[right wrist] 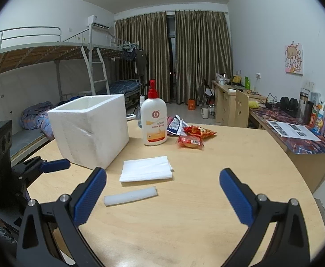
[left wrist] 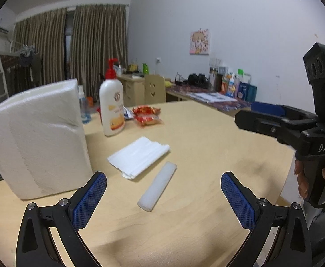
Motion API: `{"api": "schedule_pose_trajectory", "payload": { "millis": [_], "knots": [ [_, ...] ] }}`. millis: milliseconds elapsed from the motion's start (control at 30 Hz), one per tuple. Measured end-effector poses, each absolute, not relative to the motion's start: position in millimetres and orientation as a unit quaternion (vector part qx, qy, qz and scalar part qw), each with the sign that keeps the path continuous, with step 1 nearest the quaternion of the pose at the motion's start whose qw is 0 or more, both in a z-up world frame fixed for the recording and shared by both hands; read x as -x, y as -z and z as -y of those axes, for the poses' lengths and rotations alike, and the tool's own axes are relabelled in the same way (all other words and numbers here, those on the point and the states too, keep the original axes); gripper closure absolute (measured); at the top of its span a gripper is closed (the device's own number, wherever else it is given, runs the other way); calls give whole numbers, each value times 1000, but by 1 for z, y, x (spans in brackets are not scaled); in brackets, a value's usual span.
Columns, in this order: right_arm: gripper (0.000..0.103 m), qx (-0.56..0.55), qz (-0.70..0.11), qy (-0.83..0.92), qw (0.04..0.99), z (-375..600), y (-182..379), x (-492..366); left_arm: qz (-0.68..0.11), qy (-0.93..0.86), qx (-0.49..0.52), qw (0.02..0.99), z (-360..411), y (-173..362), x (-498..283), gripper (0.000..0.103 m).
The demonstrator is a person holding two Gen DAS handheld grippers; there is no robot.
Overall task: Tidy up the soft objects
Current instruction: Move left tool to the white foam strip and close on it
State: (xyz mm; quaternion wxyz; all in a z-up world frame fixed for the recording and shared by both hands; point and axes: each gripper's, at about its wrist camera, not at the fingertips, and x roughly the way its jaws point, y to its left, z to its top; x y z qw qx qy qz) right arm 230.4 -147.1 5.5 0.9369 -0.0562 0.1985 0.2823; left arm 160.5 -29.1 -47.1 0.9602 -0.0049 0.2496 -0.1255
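A: Showing both tools hovering over table (right wrist: 206, 200); left gripper (left wrist: 163, 198) spread wide, nothing between its pads; right gripper (right wrist: 162, 197) likewise released and empty.

B: Locating the soft things: foam stick (right wrist: 130, 196) flat on the wood, nearest both tools; sheet stack (right wrist: 146, 169) just beyond it, apart from it by a narrow strip of wood. Foam box (right wrist: 91, 129) upright, open at the top, to the left of the stack; probably the bin for both, though not certain from the task line alone.

A: Noting bystanders: lotion bottle (right wrist: 154, 120) upright behind the stack, beside the box; snack packs (right wrist: 193, 136) to its right.

B: Judged stage: nothing yet picked up; box interior hidden from both views.

A: Listing risks. Stick: round and smooth, so likely to roll or squirt out of a pinch placed off-centre. Stack: loose layers, so likely to fan apart or shed lower sheets under a pinch on the top edge only.

B: Adding two more. Box: light foam, so apt to slide or tip if nudged at the rim during a drop. Bottle: tall and close by, so apt to topple under a wide swing.
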Motion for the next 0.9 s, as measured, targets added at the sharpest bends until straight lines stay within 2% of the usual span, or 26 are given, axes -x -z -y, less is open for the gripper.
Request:
{"api": "schedule_pose_trajectory", "payload": {
  "millis": [400, 467, 633, 700, 900],
  "knots": [
    [0, 39, -220, -287, 931, 151, 8, -254, -337, 149, 7, 929, 29, 76, -203, 34],
    [0, 41, -222, -285, 931, 150, 9, -256, -343, 153, 3, 927, 29, 78, -208, 34],
    [0, 39, -226, -290, 929, 148, 10, -263, -364, 150, -11, 919, 34, 86, -215, 46],
    [0, 40, -228, -291, 928, 147, 11, -265, -376, 155, -11, 913, 35, 90, -217, 55],
    [0, 37, -232, -297, 926, 146, 13, -272, -394, 152, -13, 906, 36, 94, -222, 55]
  ]
}}
